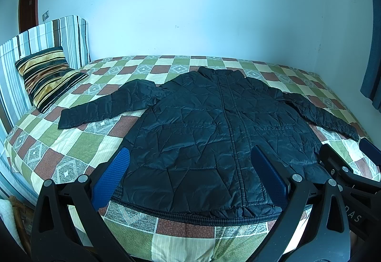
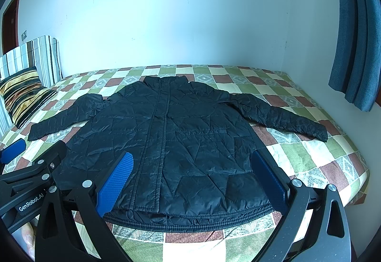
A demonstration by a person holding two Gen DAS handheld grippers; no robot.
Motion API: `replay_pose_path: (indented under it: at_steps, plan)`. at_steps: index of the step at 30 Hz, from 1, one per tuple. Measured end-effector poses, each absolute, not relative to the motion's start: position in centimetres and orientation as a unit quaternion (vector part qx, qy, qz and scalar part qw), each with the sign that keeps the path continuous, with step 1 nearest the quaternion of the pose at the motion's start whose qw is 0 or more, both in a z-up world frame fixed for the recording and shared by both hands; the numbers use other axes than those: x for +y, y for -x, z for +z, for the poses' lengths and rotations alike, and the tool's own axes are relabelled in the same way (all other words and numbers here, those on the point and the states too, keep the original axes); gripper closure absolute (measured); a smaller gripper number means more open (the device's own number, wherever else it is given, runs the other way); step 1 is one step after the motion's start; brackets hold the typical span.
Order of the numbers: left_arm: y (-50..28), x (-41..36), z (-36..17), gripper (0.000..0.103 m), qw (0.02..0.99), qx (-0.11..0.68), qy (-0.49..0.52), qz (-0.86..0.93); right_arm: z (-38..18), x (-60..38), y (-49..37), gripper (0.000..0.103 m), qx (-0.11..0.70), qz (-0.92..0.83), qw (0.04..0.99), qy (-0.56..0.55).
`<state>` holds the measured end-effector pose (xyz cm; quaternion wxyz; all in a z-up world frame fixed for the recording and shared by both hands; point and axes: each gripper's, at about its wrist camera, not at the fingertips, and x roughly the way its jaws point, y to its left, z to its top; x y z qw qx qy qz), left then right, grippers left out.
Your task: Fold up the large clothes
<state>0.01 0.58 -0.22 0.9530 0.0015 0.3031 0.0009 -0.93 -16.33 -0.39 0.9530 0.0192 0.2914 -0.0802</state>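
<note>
While a black quilted jacket lies flat, sleeves spread, on the checked bed, left tool and right tool hover above its hem, jaws wide apart, holding nothing.

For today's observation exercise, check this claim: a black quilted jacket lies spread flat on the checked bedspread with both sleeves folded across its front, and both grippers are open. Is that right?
Not quite. The jacket does lie flat on the checked bedspread, but its sleeves are stretched outward to either side, not folded across the front; both wrist views show this. The left gripper and right gripper are indeed open.
</note>
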Motion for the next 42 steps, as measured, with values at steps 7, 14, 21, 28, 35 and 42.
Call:
replay_pose_path:
  at_steps: [7, 14, 21, 28, 35, 42]
  plan:
    - [0.0, 0.6, -0.2, 0.002, 0.953, 0.303, -0.002, 0.001, -0.5, -16.3, 0.9, 0.005, 0.292, -0.080, 0.953, -0.019]
    - [0.0, 0.6, -0.2, 0.002, 0.953, 0.304, -0.002, 0.001, -0.5, -16.3, 0.9, 0.005, 0.293, -0.080, 0.953, -0.019]
    - [0.3, 0.9, -0.2, 0.002, 0.952, 0.305, -0.002, 0.001, -0.6, -16.3, 0.9, 0.005, 0.293, -0.080, 0.953, -0.020]
    - [0.4, 1.1, -0.3, 0.002, 0.952, 0.305, -0.002, 0.001, -0.6, -16.3, 0.8, 0.005, 0.293, -0.080, 0.952, -0.020]
    - [0.1, 1.5, -2.2, 0.002, 0.950, 0.314, -0.002, -0.004, -1.7, -16.2, 0.3, 0.005, 0.302, -0.078, 0.950, -0.022]
    - [-3.0, 3.0, -4.5, 0.002, 0.936, 0.350, 0.023, -0.005, -3.0, -18.4, -2.1, 0.005, 0.326, -0.078, 0.941, -0.042]
